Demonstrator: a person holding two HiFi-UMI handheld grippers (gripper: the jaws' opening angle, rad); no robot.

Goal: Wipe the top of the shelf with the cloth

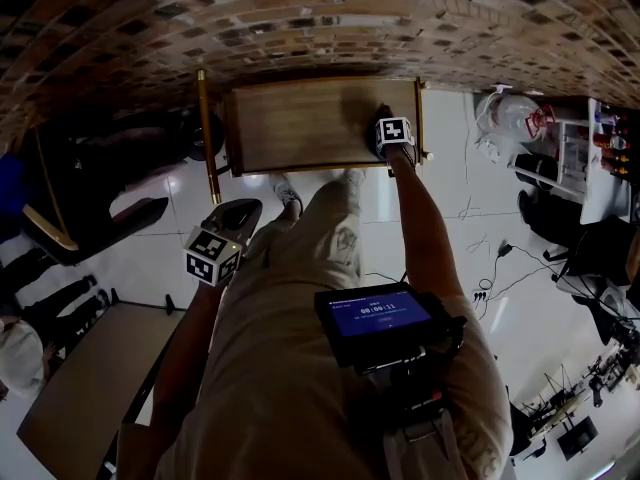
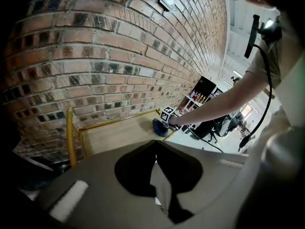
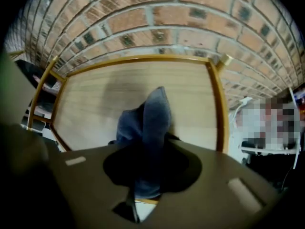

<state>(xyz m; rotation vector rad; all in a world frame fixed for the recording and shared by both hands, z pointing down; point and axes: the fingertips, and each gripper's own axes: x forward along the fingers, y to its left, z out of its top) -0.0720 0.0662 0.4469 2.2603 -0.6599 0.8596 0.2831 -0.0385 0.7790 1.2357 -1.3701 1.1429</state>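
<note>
- Two marker cubes, one on each gripper: black-and-white square patterns only, no letters.
- On the chest-mounted screen: white timer digits on blue, apparently 00:00:11; smaller line above them too small to read.
- For the right gripper: jaws closed on the blue cloth, pinched between both, with a fold standing up beyond the tips.
- Same cloth resting on the wooden shelf top, near its right edge, just inside the yellow frame rail.
- For the left gripper: jaws together, tips touching, nothing between them; held well apart from the shelf top, above the pale floor at the person's left side.
- Behind the shelf top: brick wall, close against the rear rail; contact impossible to tell.
</note>
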